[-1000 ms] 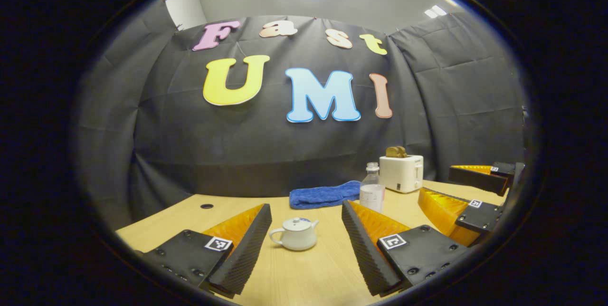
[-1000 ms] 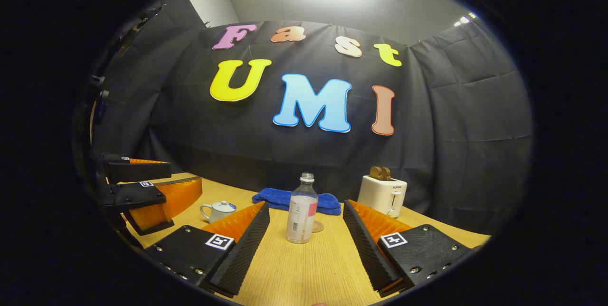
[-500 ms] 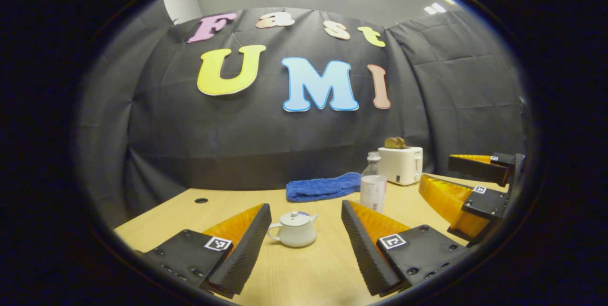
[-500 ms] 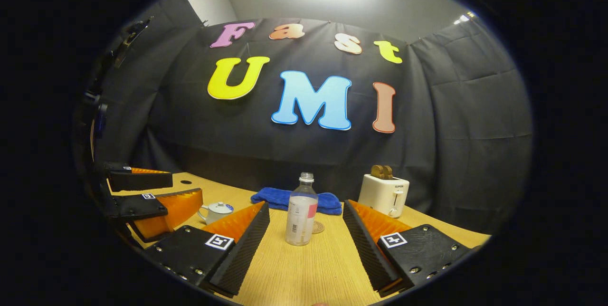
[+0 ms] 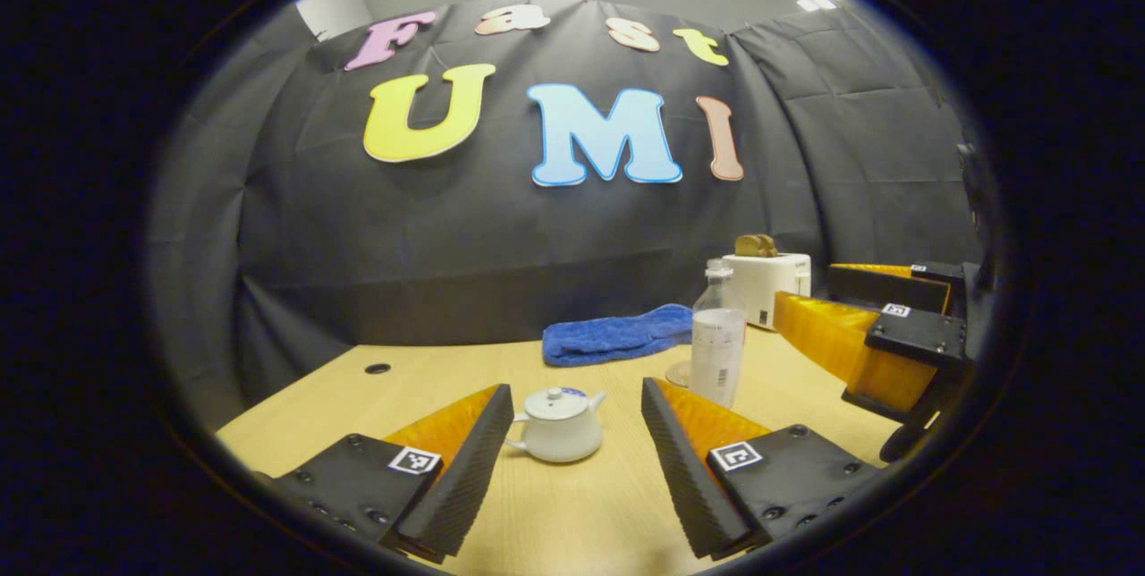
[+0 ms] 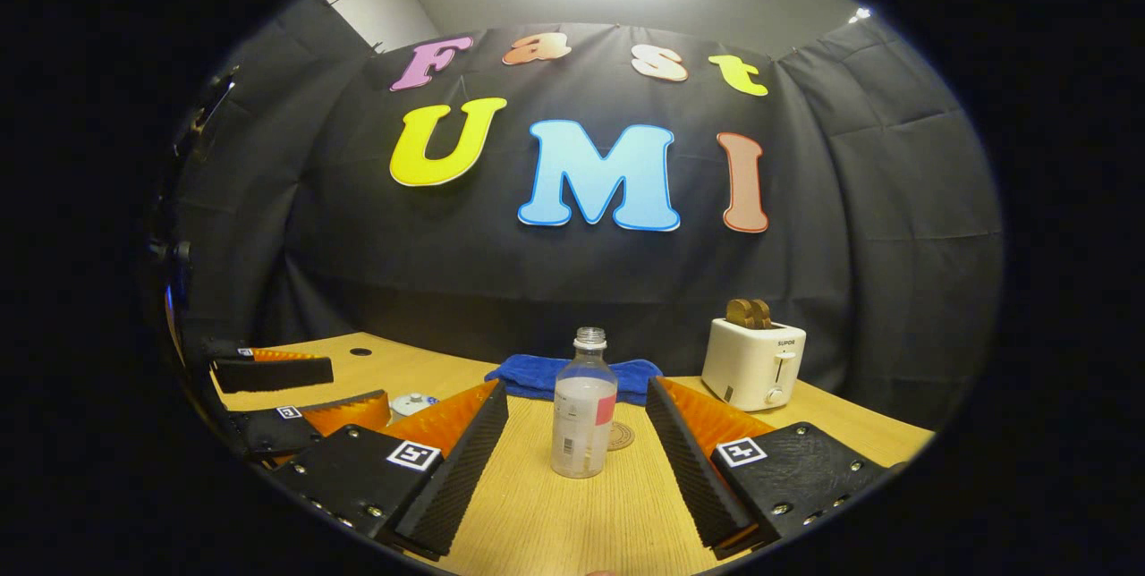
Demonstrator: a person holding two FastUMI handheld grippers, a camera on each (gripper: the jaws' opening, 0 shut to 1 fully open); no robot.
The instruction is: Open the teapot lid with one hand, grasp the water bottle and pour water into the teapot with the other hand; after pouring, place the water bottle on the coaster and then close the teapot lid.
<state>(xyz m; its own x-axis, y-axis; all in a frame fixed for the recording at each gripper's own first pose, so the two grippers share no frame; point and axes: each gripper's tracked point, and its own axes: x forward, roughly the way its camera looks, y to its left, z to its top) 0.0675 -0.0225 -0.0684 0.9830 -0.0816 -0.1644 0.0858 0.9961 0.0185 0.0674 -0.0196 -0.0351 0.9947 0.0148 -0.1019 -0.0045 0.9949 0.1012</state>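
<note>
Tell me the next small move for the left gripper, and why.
Probably ease the left gripper forward and down onto the lid knob. The lid still sits on the teapot, which stands on the table ahead between the open fingers, untouched. The bottle waits upright ahead of the open right gripper.

A white toaster (image 6: 753,363) with brown bread (image 6: 748,312) in its slots stands at the back of the wooden bench (image 6: 555,513). A crumpled blue towel (image 5: 617,334) lies along the back edge, near the toaster.
</note>
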